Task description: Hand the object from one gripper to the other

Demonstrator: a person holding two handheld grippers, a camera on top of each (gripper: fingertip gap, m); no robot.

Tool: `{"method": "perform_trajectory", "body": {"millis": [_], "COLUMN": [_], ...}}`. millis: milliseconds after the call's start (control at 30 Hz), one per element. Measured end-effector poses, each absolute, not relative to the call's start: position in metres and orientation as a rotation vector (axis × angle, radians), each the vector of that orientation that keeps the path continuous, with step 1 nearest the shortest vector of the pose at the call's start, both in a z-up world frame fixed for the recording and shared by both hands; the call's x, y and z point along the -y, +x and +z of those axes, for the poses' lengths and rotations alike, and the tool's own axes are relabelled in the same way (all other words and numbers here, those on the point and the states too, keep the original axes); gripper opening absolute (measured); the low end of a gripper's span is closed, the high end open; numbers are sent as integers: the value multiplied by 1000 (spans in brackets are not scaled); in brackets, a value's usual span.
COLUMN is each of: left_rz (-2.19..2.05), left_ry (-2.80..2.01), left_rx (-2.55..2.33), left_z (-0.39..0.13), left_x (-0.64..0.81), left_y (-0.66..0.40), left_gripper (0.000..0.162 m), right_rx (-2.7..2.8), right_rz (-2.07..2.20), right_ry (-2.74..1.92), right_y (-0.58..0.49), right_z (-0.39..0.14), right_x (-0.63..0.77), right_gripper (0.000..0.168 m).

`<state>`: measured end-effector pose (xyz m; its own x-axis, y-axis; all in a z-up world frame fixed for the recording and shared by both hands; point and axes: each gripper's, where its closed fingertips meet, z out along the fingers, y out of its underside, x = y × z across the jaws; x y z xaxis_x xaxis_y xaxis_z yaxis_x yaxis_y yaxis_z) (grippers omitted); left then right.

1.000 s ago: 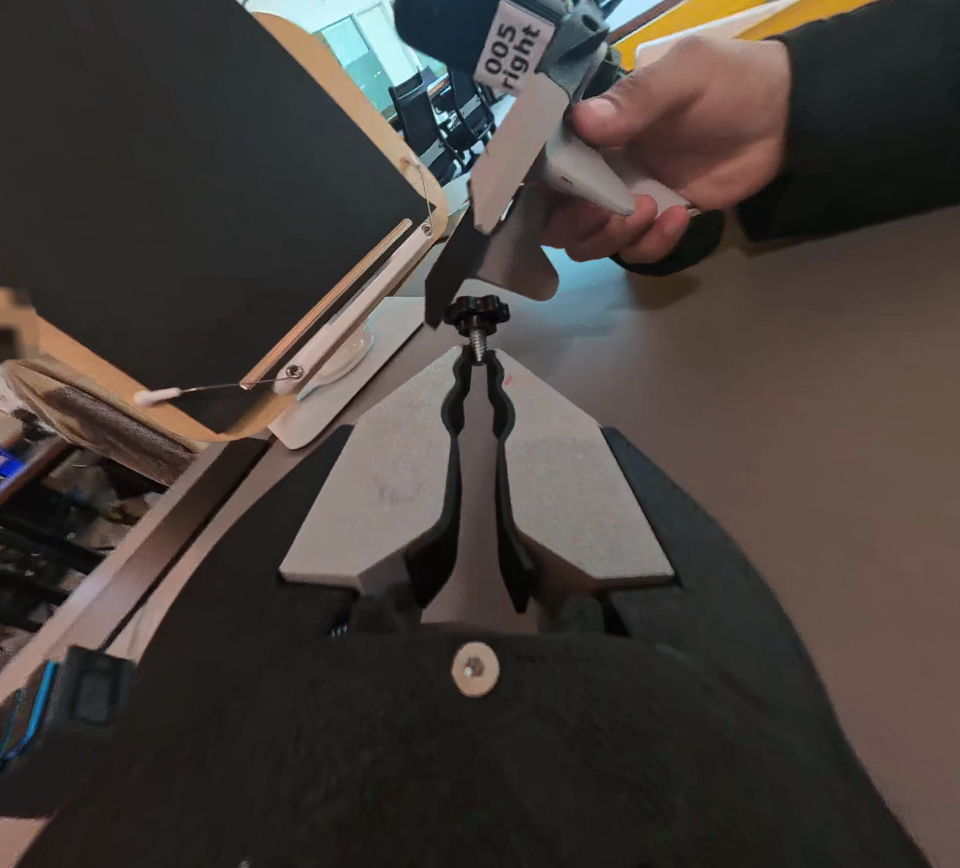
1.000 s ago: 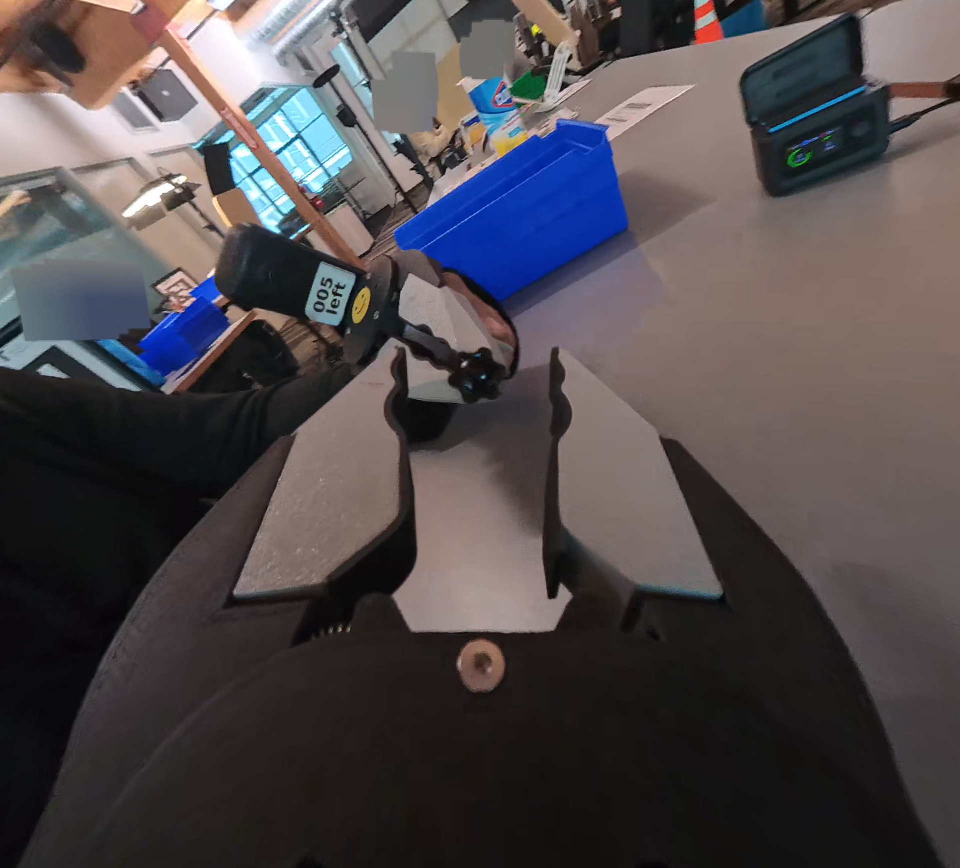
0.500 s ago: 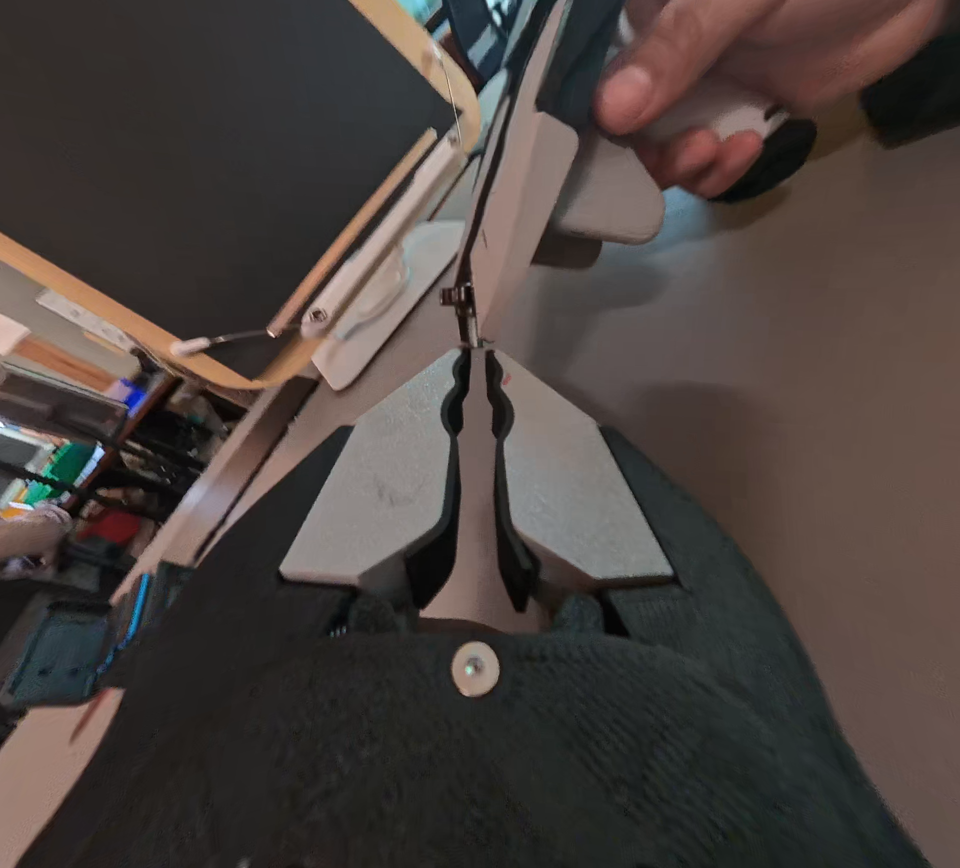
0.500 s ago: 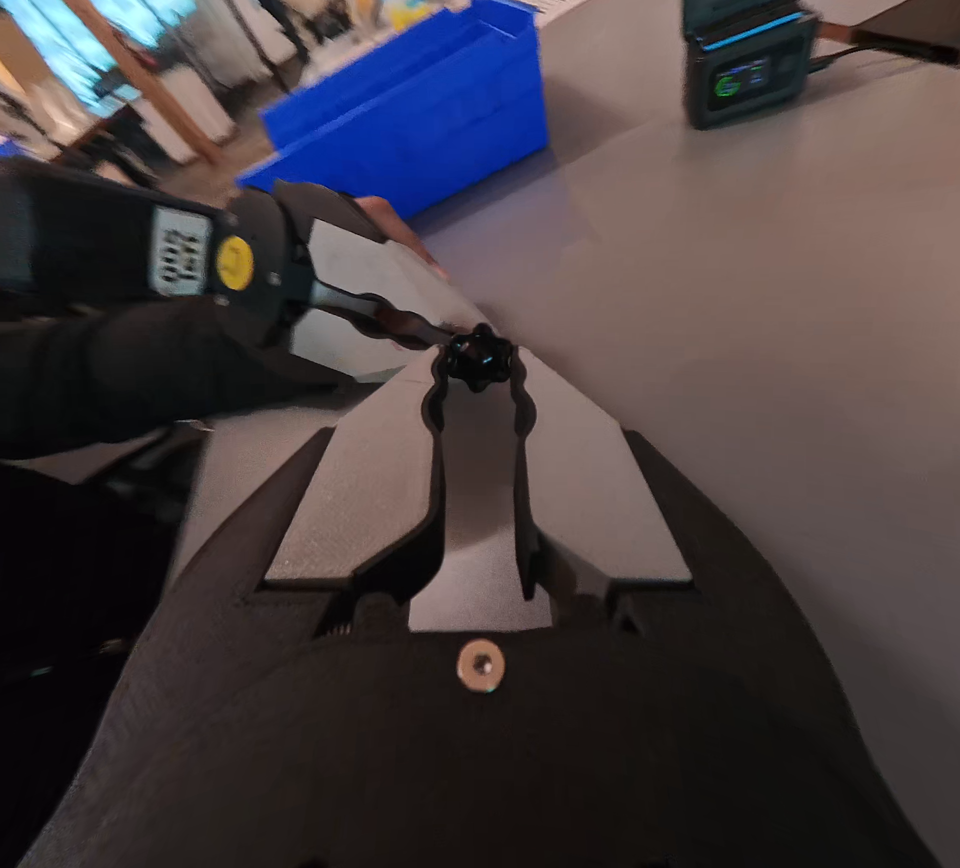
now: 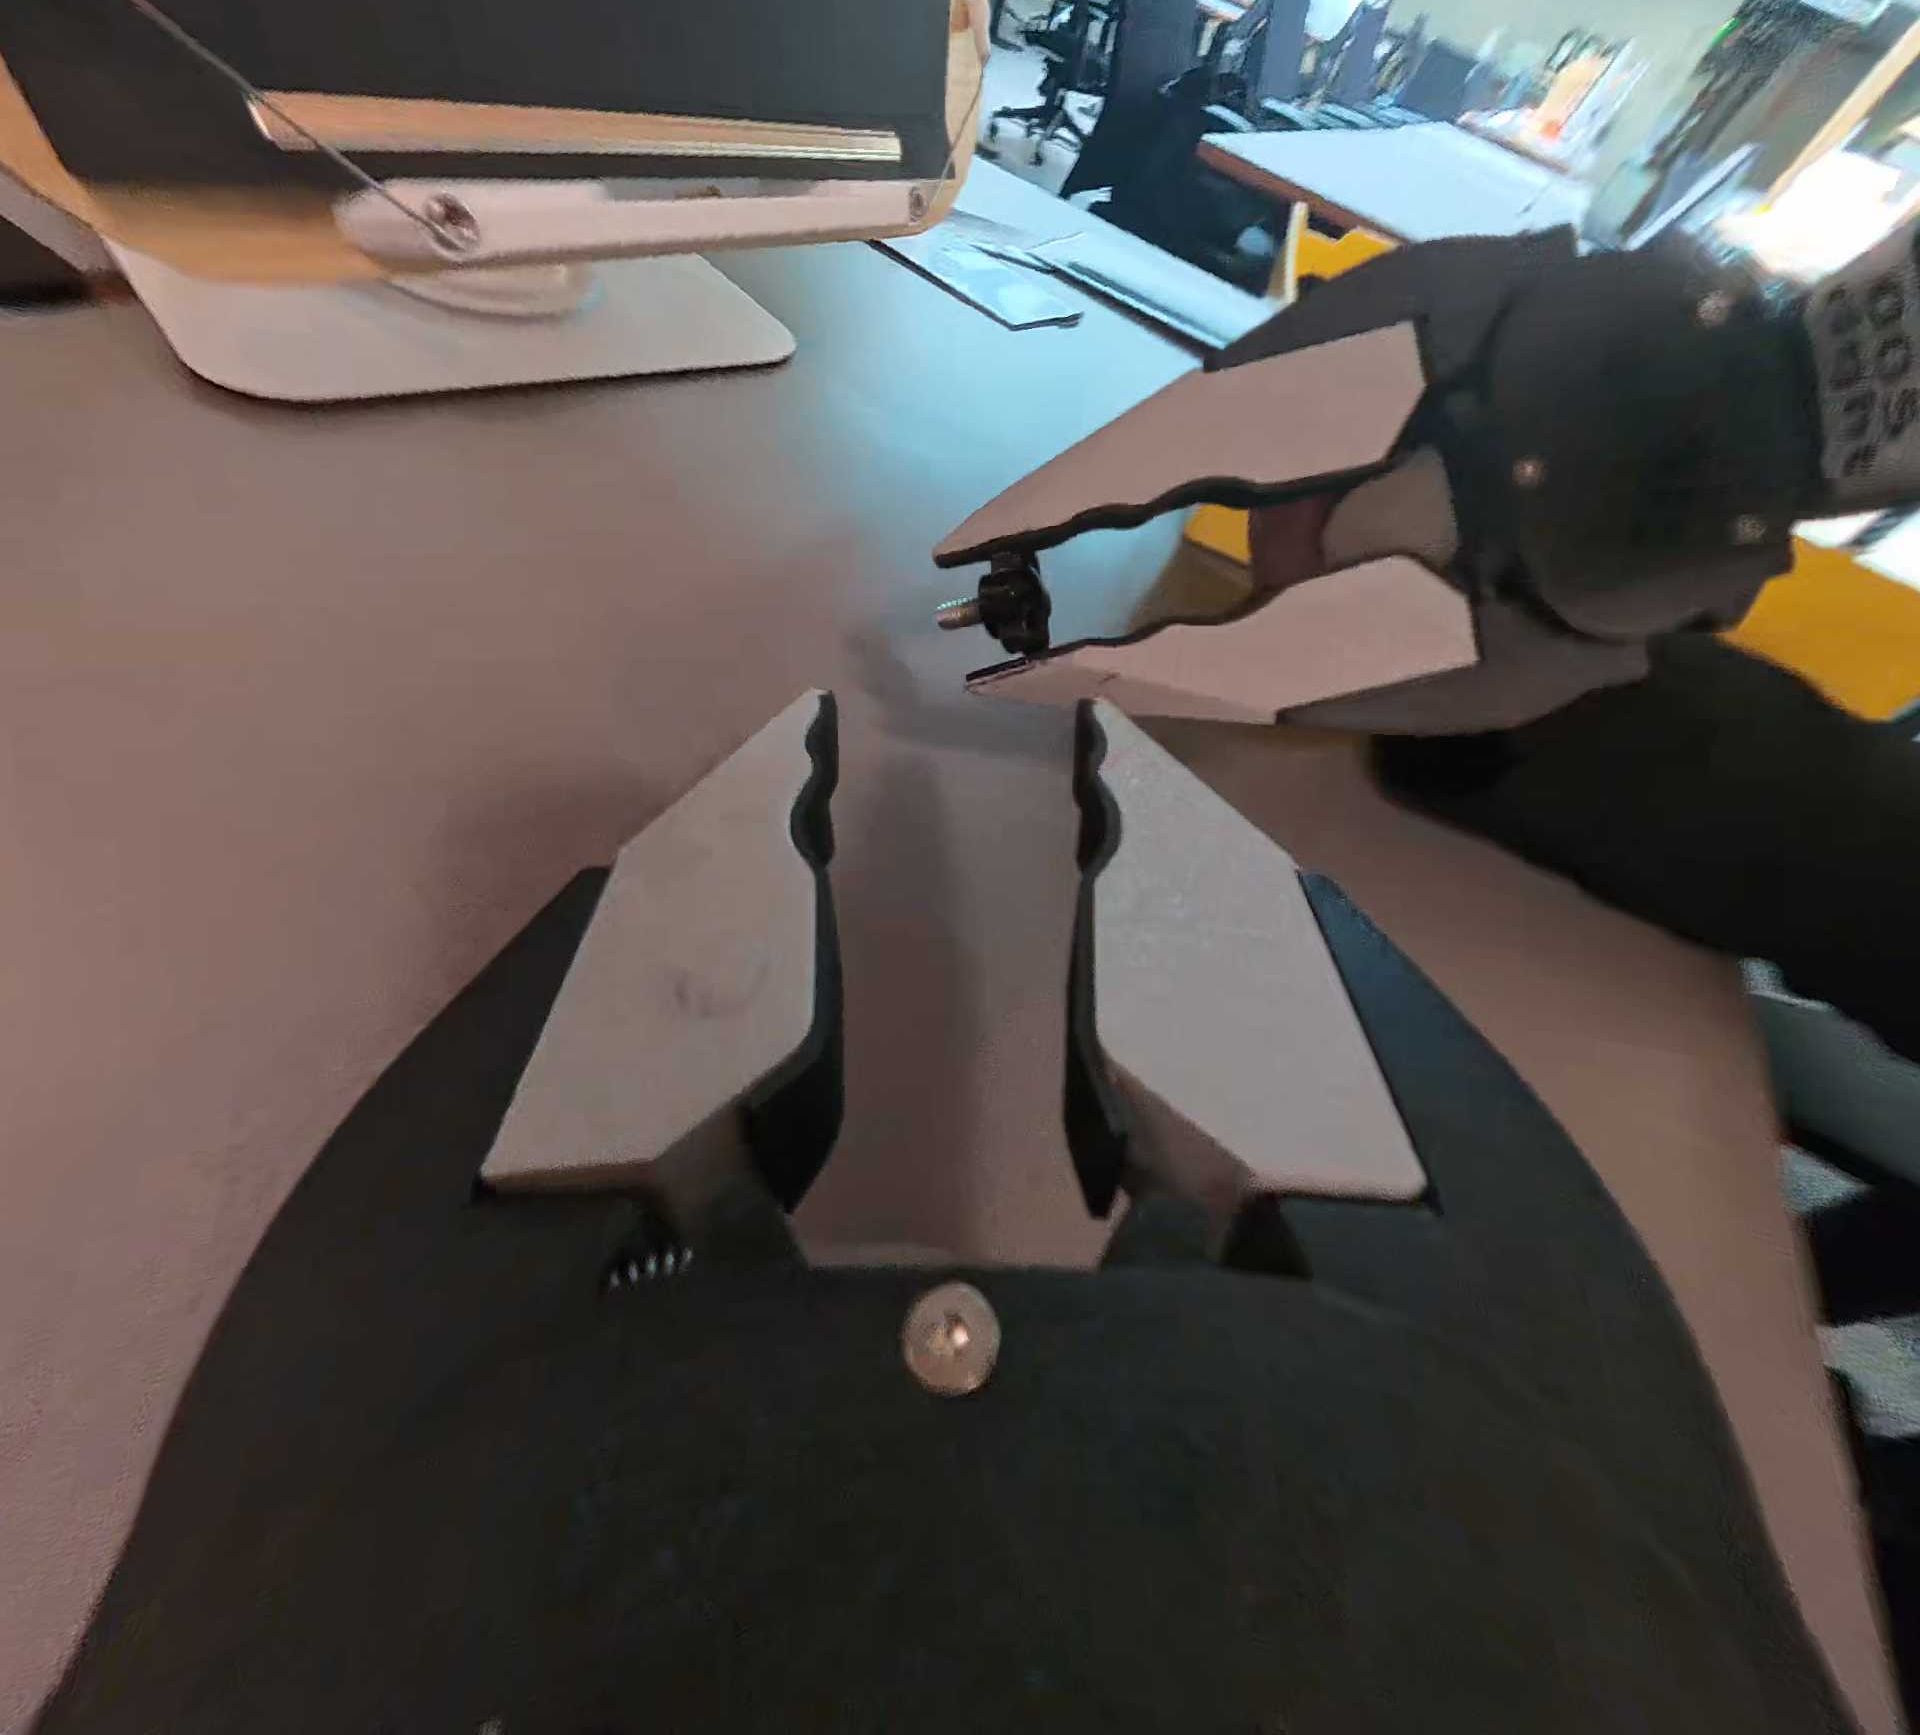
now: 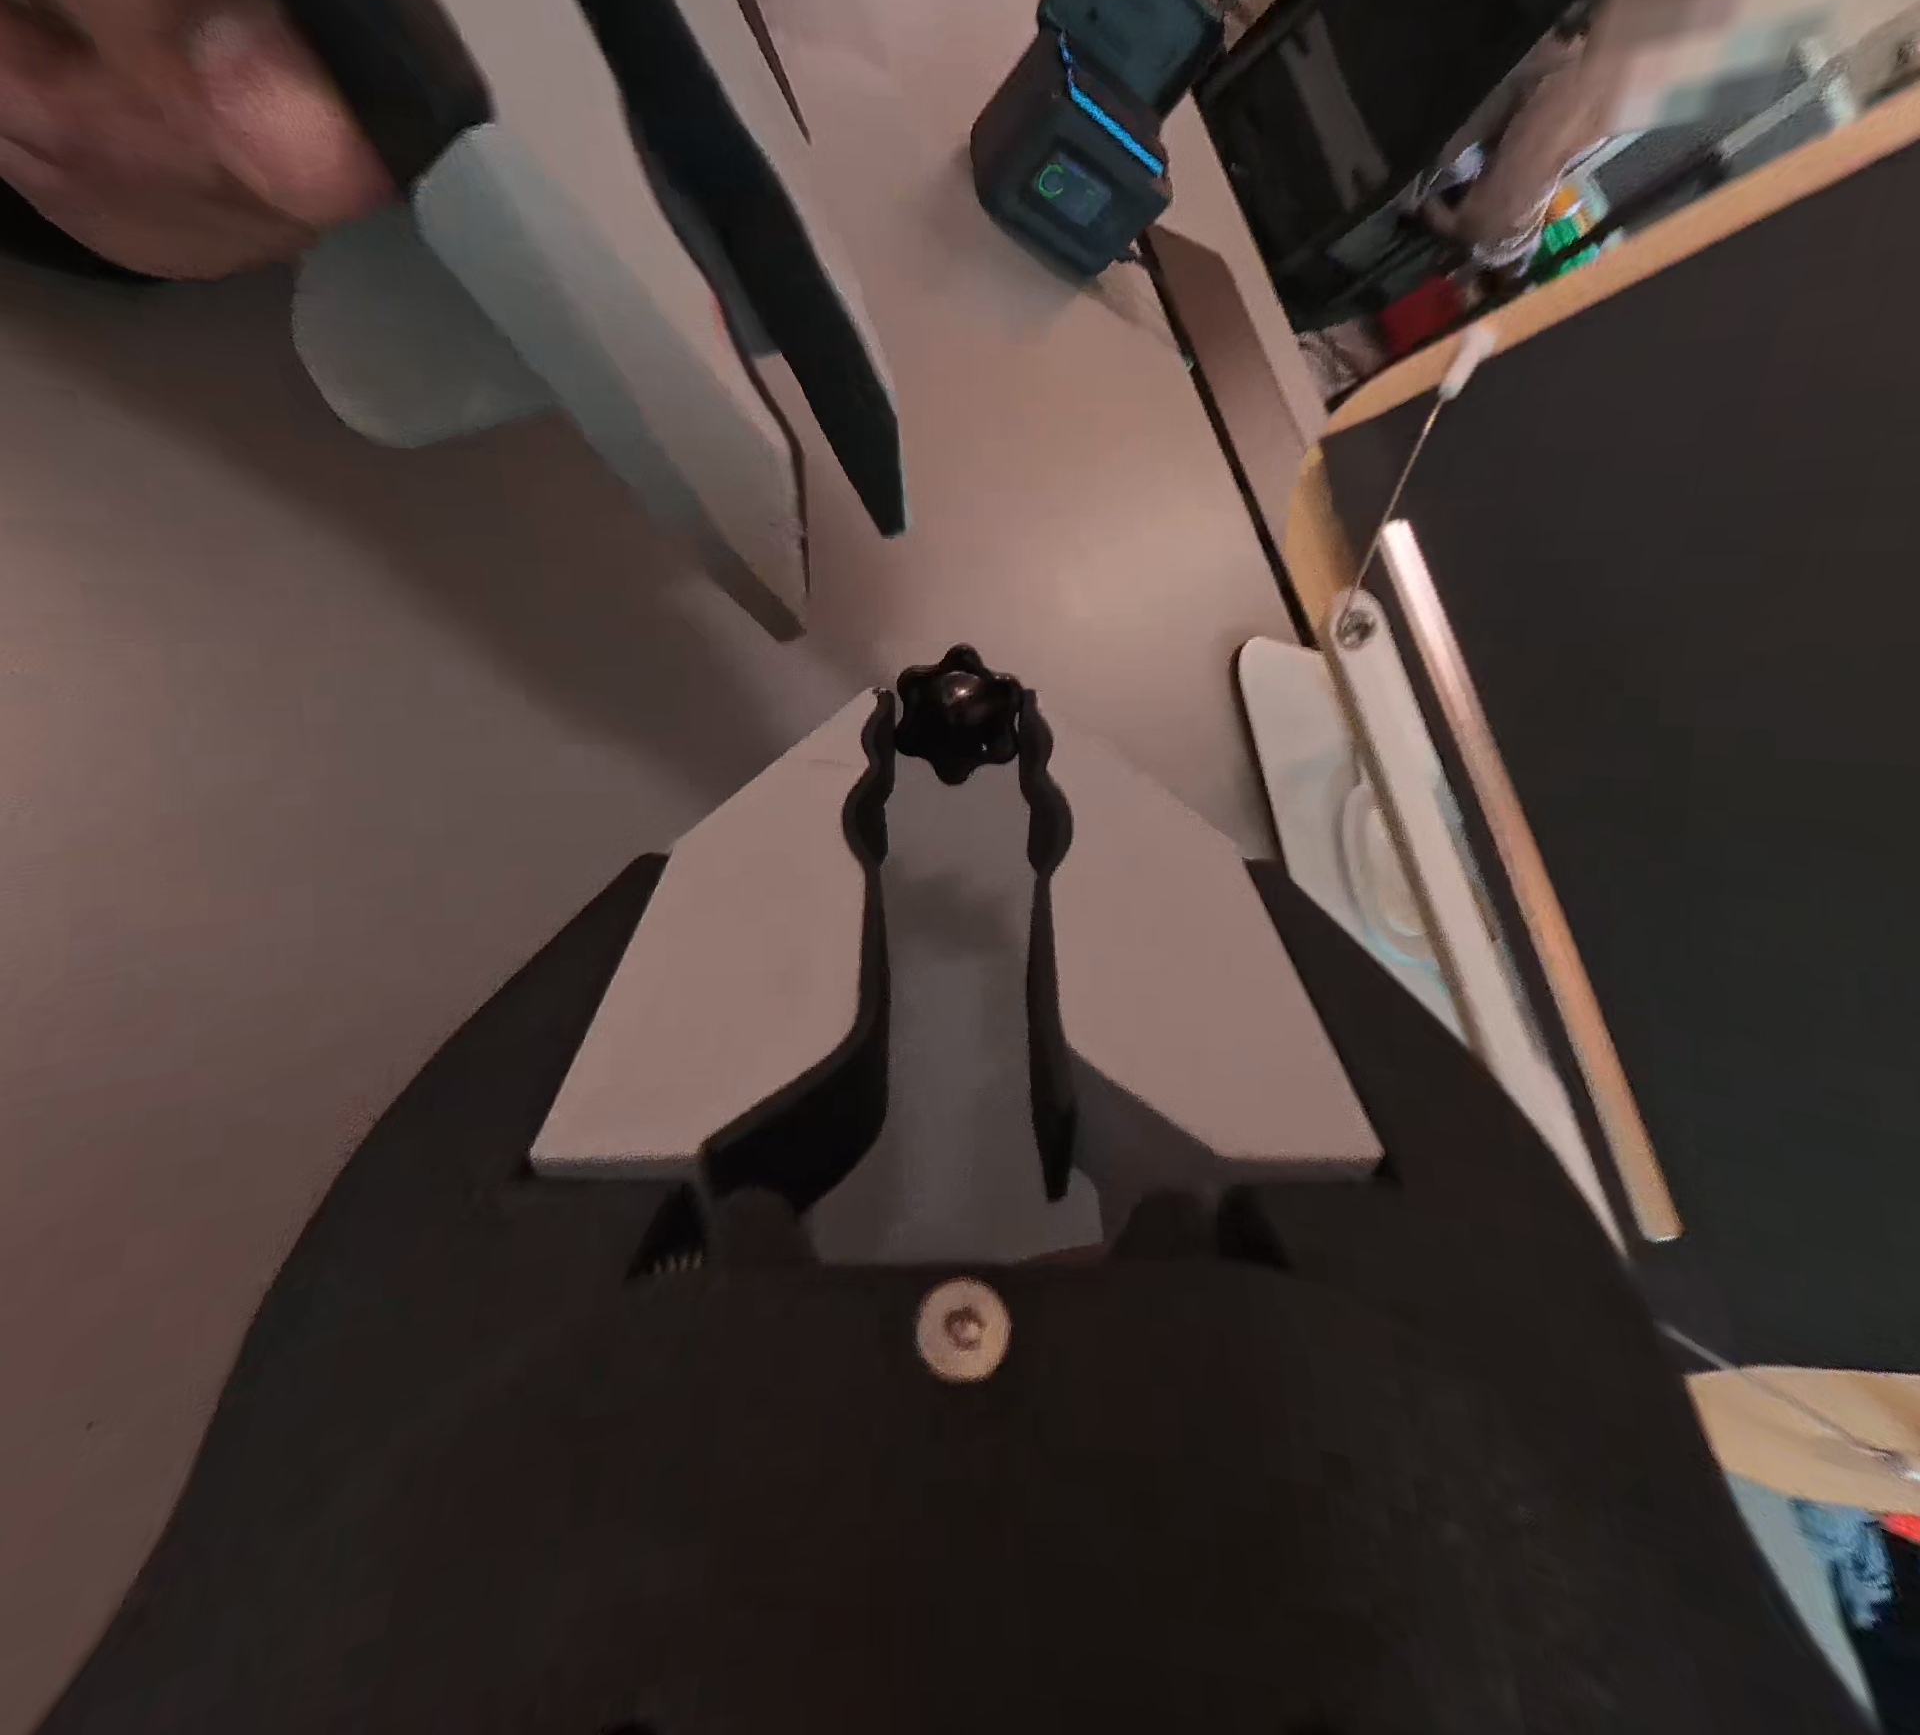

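Note:
The object is a small black star-knob screw with a short silver thread. In the right wrist view my right gripper [image 6: 954, 711] is shut on the knob [image 6: 956, 715] at its fingertips. In the left wrist view the same knob [image 5: 1010, 600] shows between the tips of the right gripper [image 5: 1006, 607], its thread pointing left. My left gripper [image 5: 954, 717] is open and empty, just below and left of the knob. It also shows in the right wrist view [image 6: 847, 573], above and left of the knob, apart from it.
All this is above a grey table [image 5: 364, 646]. A black panel on a white stand [image 5: 468, 335] stands at the back left; it also shows at the right of the right wrist view [image 6: 1662, 750]. A dark charging case [image 6: 1091, 127] sits farther along the table. The tips of both grippers are at nearly the same place. The left tips stand about 25 cm off the dark charging case [image 6: 1091, 127].
The left gripper has let go of the knob screw, opened and drawn back. The right gripper has closed on the knob and now holds it alone. Both views have swung.

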<state>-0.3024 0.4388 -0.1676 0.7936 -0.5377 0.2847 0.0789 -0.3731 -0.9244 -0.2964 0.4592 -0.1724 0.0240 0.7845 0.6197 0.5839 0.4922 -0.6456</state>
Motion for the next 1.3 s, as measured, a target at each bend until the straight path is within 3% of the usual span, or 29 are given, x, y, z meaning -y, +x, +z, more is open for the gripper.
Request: {"method": "perform_trajectory", "body": {"millis": [233,400,500,633,733,867,967,1167,1300], "left_rz": [-944,-1015,-1028,-984,-733,56,409,604,626], "left_ry": [-1814,-1863,-1840,-1873,-1878,-1813,-1673,-1478,-1411], "left_rx": [-295,-320,-365,-438,-511,-631,-793,-934,-979], "left_z": [-158,-167,-164,-169,-172,-171,-164,-155,-152], "left_x": [-431,-426,-423,-419,-427,-448,-449,-444,-441], "left_y": [-288,-280,-275,-274,-285,-334,-337,-319,-305], "left_gripper": [48,38,24,23,23,23,23,24,24], "right_rx": [1752,1748,1760,1793,1823,1726,1605,1379,1366], "right_rz": [200,197,216,294,506,766,1052,1576,1631], "right_ry": [-962,-927,-898,-906,-1035,-1253,-1502,-1651,-1647], "right_y": [-303,-304,-306,-304,-299,-292,-292,-299,-303], "right_z": [-169,-165,-165,-169,-173,-164,-163,-149,-149], "right_x": [-427,-422,-415,-409,-407,-423,-431,-425,-421], "right_gripper": [19,20,20,21,33,35,41,37,38]}}
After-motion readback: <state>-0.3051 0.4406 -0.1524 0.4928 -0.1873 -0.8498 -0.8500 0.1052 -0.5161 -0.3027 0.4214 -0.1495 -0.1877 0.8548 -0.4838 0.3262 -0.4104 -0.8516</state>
